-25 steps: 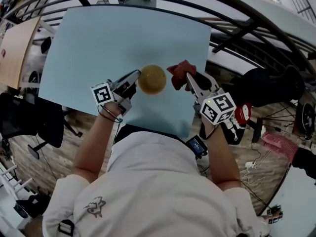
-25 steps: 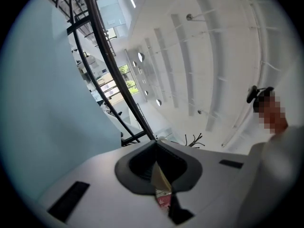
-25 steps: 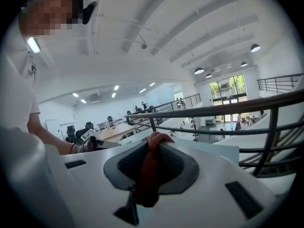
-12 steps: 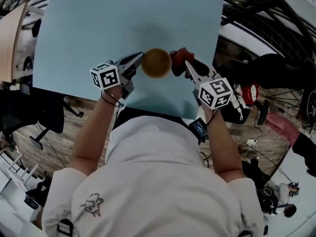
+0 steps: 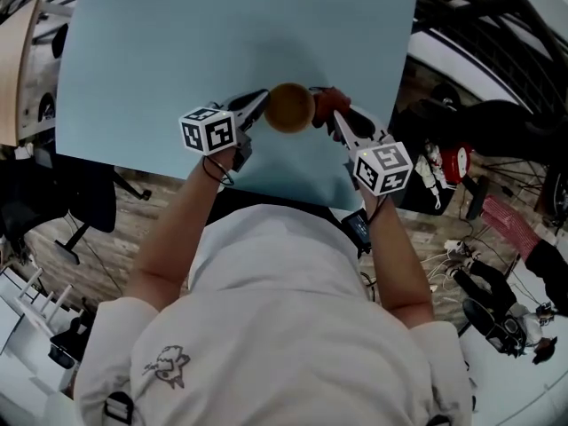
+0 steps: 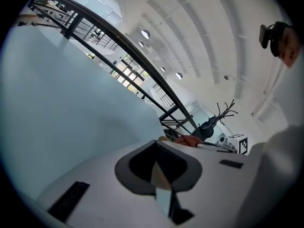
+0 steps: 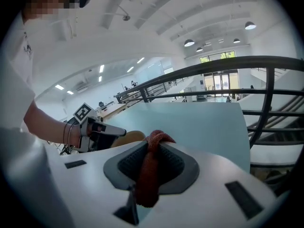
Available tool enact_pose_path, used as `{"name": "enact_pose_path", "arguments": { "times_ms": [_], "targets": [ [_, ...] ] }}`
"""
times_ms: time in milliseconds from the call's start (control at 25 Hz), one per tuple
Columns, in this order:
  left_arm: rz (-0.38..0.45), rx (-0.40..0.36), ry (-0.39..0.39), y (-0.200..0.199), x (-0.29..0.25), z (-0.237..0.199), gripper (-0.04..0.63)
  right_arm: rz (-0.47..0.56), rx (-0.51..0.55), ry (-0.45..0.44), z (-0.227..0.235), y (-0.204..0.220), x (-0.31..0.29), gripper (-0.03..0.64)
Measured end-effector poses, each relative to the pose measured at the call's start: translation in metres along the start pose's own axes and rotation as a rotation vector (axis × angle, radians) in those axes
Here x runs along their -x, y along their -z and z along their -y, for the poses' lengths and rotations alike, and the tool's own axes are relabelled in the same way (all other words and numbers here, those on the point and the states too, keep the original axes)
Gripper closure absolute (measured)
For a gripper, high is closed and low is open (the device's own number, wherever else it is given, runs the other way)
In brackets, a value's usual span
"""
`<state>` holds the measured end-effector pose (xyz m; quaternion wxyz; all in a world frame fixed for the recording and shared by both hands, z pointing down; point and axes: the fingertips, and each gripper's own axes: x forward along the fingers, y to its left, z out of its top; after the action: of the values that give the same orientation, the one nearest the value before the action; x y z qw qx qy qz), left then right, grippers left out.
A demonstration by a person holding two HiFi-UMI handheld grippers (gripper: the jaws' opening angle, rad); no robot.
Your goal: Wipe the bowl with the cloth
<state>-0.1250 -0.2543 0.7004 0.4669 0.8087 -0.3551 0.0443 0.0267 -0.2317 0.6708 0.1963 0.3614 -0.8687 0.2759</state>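
Observation:
A round tan bowl (image 5: pixel 288 106) hangs just above the near part of the light blue table (image 5: pixel 160 51). My left gripper (image 5: pixel 257 105) is shut on its left rim; in the left gripper view a thin pale edge of the bowl (image 6: pixel 159 177) sits pinched between the dark pads. My right gripper (image 5: pixel 337 121) is shut on a red cloth (image 5: pixel 327 101), bunched against the bowl's right side. In the right gripper view the cloth (image 7: pixel 148 172) runs between the pads as a rolled strip, with the bowl (image 7: pixel 129 137) and the left gripper (image 7: pixel 108 132) just beyond.
The table's near edge lies right under both hands, against the person's white shirt (image 5: pixel 284 327). A dark railing (image 7: pixel 213 65) runs behind the table. An office chair (image 5: pixel 53 211) stands on the left, and bags and cables (image 5: pixel 453 162) lie on the floor at the right.
Both hands have sunk toward the table with the bowl and the cloth. The cloth, a little apart from the bowl before, now lies against its right side.

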Motion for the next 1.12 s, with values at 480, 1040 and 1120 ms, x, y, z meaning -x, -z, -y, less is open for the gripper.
{"name": "enact_pose_path", "arguments": {
  "times_ms": [480,1040,1120],
  "targets": [
    [-0.058,0.033,-0.062,0.038,-0.016,-0.032,0.581,-0.042,-0.014,0.066,0.015,0.025,-0.016,0.548],
    [-0.084,0.019,-0.104,0.059,-0.020,-0.055,0.579,-0.060,-0.040,0.069,0.015,0.040,-0.019,0.548],
    [-0.090,0.012,-0.108,0.061,-0.020,-0.054,0.547,-0.059,-0.038,0.069,0.015,0.040,-0.019,0.548]
  ]
}}
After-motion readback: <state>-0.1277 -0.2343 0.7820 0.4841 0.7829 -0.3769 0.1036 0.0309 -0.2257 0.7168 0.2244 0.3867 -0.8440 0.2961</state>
